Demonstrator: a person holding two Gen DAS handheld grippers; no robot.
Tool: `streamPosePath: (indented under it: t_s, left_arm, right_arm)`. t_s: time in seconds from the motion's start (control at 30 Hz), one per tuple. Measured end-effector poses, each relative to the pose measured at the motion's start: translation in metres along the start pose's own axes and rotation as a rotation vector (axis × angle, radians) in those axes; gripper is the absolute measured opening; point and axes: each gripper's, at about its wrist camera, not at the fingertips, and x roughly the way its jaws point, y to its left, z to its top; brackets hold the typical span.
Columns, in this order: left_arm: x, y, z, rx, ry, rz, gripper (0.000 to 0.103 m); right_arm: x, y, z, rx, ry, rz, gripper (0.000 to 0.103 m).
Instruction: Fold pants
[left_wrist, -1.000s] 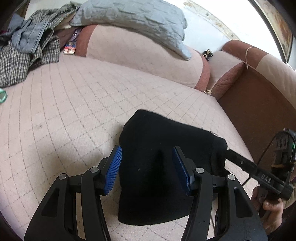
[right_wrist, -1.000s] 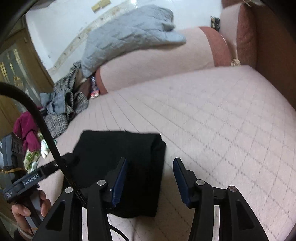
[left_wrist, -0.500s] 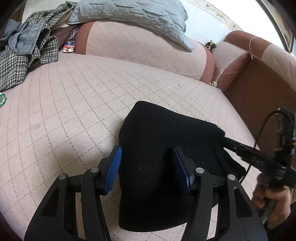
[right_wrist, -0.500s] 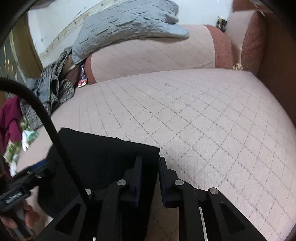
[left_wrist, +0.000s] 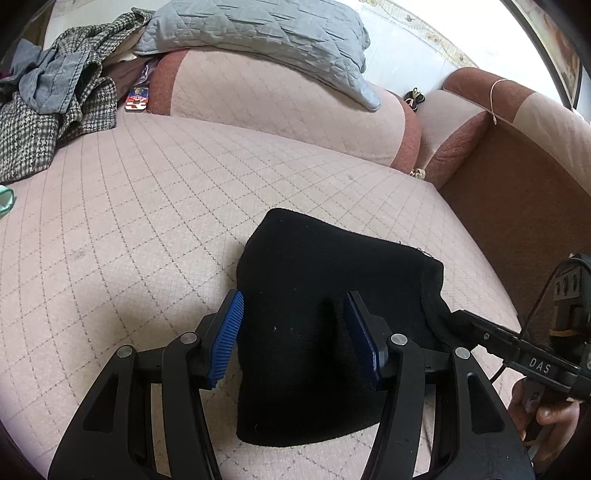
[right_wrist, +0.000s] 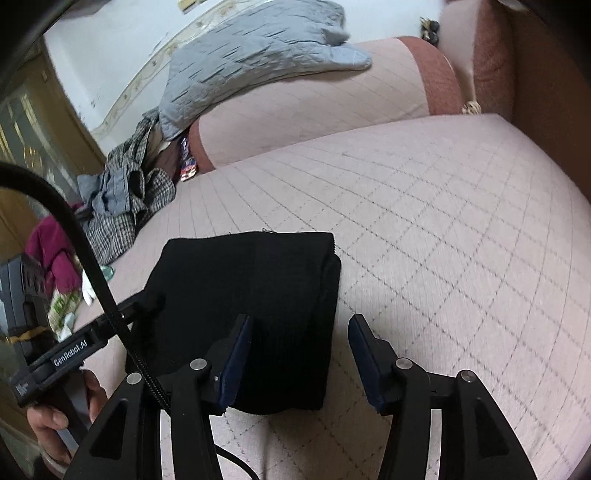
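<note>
The black pants (left_wrist: 314, 288) lie folded into a thick square on the pink quilted sofa seat (left_wrist: 147, 206). My left gripper (left_wrist: 293, 301) is open, its blue pads straddling the near left part of the pants without pressing them. My right gripper (right_wrist: 301, 325) is at the right edge of the pants (right_wrist: 258, 288). Its jaws are opening; the left finger is over the cloth, the right one over bare seat, and the folded edge sits loose between them. Each gripper appears in the other's view: the right gripper (left_wrist: 465, 317) at the pants' right side, the left gripper (right_wrist: 144, 301) at their left side.
A grey quilted blanket (left_wrist: 277, 40) drapes over the pink bolster (left_wrist: 277, 110) at the back. A heap of checked and blue clothes (left_wrist: 48, 110) lies at the back left. A brown armrest (left_wrist: 517, 192) bounds the right side. A person's hand (right_wrist: 55, 417) holds the left gripper's handle.
The right gripper closed on the pants' right edge half a second ago, and has now opened and drawn back a little. The left gripper stayed open over the pants.
</note>
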Motion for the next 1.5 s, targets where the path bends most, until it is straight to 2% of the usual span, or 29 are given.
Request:
streamPosePath:
  t_s: [0.3, 0.43, 0.6, 0.7, 0.9, 1.17, 1.3, 1.33, 1.37, 1.5]
  left_arm:
    - [0.001, 0.023, 0.002, -0.124, 0.033, -0.056, 0.057]
    - [0.009, 0.023, -0.001, -0.118, 0.055, -0.050, 0.057]
    - [0.018, 0.021, -0.001, -0.116, 0.073, -0.063, 0.057]
    - [0.023, 0.018, -0.002, -0.095, 0.073, -0.046, 0.069]
    - [0.030, 0.016, -0.004, -0.079, 0.078, -0.053, 0.069]
    - [0.037, 0.014, -0.005, -0.068, 0.087, -0.055, 0.069]
    - [0.039, 0.013, -0.005, -0.059, 0.089, -0.039, 0.073]
    - [0.040, 0.012, -0.005, -0.059, 0.090, -0.030, 0.078]
    - [0.041, 0.011, -0.005, -0.060, 0.091, -0.020, 0.079]
    - [0.043, 0.008, -0.007, -0.039, 0.090, -0.026, 0.079]
  right_arm:
    - [0.004, -0.020, 0.003, 0.086, 0.023, 0.028, 0.063]
    - [0.012, -0.029, 0.003, 0.136, 0.042, 0.073, 0.065]
    - [0.022, -0.027, 0.005, 0.124, 0.055, 0.128, 0.067]
    - [0.029, -0.027, 0.006, 0.137, 0.060, 0.145, 0.070]
    - [0.035, -0.030, 0.004, 0.149, 0.053, 0.206, 0.074]
    - [0.043, -0.014, 0.002, 0.052, 0.034, 0.185, 0.083]
    - [0.046, -0.012, 0.000, 0.032, 0.026, 0.187, 0.082]
    - [0.046, -0.012, 0.000, 0.033, 0.024, 0.185, 0.079]
    - [0.046, -0.011, 0.000, 0.030, 0.027, 0.194, 0.070]
    - [0.046, -0.009, -0.003, 0.024, 0.017, 0.189, 0.066]
